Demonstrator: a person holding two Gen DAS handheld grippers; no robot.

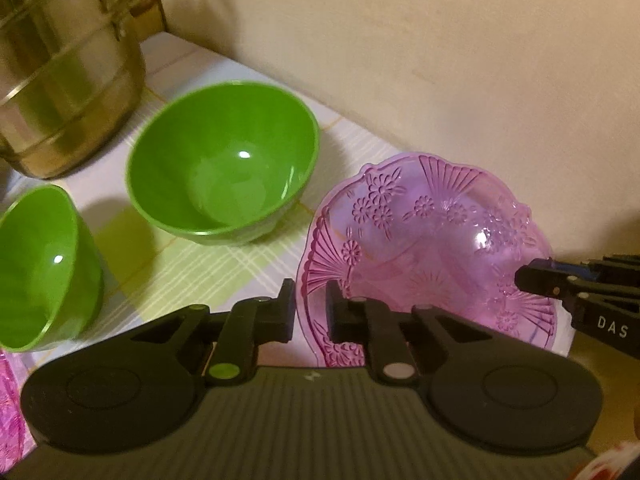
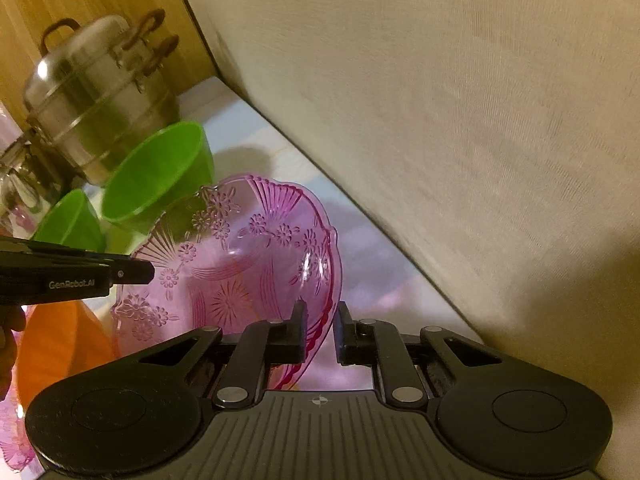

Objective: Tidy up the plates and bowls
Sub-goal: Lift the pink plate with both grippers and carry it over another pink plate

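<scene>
Your left gripper [image 1: 310,308] and right gripper [image 2: 322,332] are each clamped on opposite rims of the pink glass bowl [image 1: 432,248], rim edge between the jaws. The bowl sits tilted near the table's [image 1: 192,264] wall-side edge, beside the green bowl [image 1: 224,172].

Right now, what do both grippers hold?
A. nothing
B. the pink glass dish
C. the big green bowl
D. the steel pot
B: the left gripper and the right gripper each pinch the rim of the pink glass dish on opposite sides.
</scene>
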